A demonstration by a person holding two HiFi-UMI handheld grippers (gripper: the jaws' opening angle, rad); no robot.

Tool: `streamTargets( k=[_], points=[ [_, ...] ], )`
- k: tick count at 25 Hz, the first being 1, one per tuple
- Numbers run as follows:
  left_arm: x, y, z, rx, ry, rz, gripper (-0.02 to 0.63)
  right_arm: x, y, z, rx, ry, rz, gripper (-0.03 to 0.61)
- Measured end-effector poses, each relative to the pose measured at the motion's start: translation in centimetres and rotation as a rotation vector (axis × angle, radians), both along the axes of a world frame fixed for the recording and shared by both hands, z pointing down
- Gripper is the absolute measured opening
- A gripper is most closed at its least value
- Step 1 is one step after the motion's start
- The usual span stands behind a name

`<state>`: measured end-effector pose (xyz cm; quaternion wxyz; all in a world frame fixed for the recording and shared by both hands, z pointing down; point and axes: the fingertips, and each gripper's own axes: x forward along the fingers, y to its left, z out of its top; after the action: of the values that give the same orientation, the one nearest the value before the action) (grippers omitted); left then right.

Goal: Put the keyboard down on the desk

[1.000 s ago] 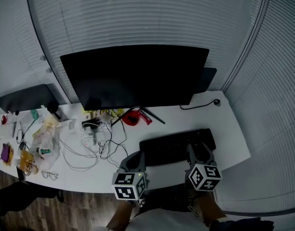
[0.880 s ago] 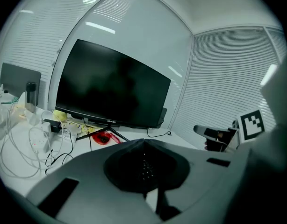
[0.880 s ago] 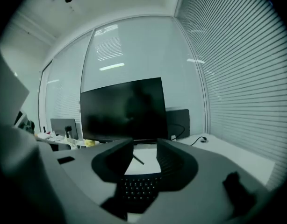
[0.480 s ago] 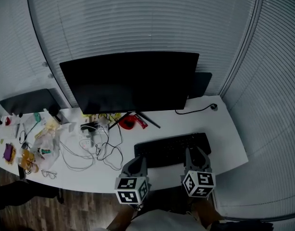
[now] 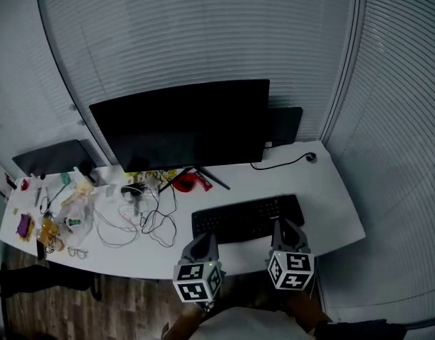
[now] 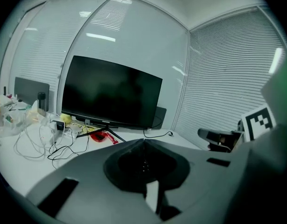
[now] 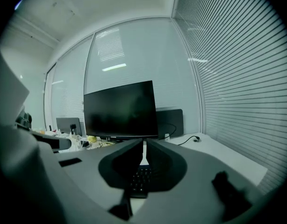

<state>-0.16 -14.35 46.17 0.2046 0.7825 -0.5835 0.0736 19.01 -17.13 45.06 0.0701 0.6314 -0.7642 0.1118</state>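
Observation:
The black keyboard (image 5: pixel 246 218) lies flat on the white desk (image 5: pixel 327 190), in front of the big dark monitor (image 5: pixel 182 122). Both grippers hang off the desk's front edge, apart from the keyboard. My left gripper (image 5: pixel 202 239) sits below the keyboard's left end, its jaws shut with nothing in them (image 6: pixel 143 140). My right gripper (image 5: pixel 287 225) is below the keyboard's right end. Its jaws are closing, only a thin slit is left, and nothing is between them (image 7: pixel 143 142). Through that slit, in the right gripper view, part of the keyboard (image 7: pixel 141 181) shows ahead.
Tangled white and black cables (image 5: pixel 132 214) lie left of the keyboard, with a red object (image 5: pixel 189 181) by the monitor's stand. Bags and small clutter (image 5: pixel 54 218) crowd the desk's left end beside a second dark screen (image 5: pixel 51 156). A black cable (image 5: pixel 281 163) runs at the back right.
The right gripper's jaws have closed and both grippers have drawn back from the keyboard, which stays on the desk. The head view has pulled back and risen.

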Motion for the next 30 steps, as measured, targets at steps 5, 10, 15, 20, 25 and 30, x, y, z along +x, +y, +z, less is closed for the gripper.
streamTargets(
  k=[5,10,15,20,25,30],
  points=[
    [0.5,1.6,0.3,-0.002,-0.035,-0.058,0.014,1.3,1.4,0.9,-0.023,-0.001,-0.019,0.040],
    [-0.8,3.5,1.2,-0.025,-0.041,-0.151,0.014,2.7,2.8,2.0,-0.050,0.019,-0.029,0.040],
    [-1.7,5.4,2.3,-0.041,-0.065,-0.205,0.015,3.5,4.5,3.2,-0.074,-0.024,-0.038,0.040],
    [-2.5,7.2,2.7,-0.049,-0.096,-0.225,0.015,3.5,6.1,3.5,-0.081,-0.057,-0.047,0.040],
    [-2.8,7.7,2.4,-0.044,-0.102,-0.235,0.015,3.2,6.8,3.3,-0.093,-0.069,-0.064,0.034],
    [-2.5,7.5,2.1,-0.030,-0.097,-0.222,0.015,2.8,6.8,3.1,-0.089,-0.040,-0.087,0.031]
  ],
)
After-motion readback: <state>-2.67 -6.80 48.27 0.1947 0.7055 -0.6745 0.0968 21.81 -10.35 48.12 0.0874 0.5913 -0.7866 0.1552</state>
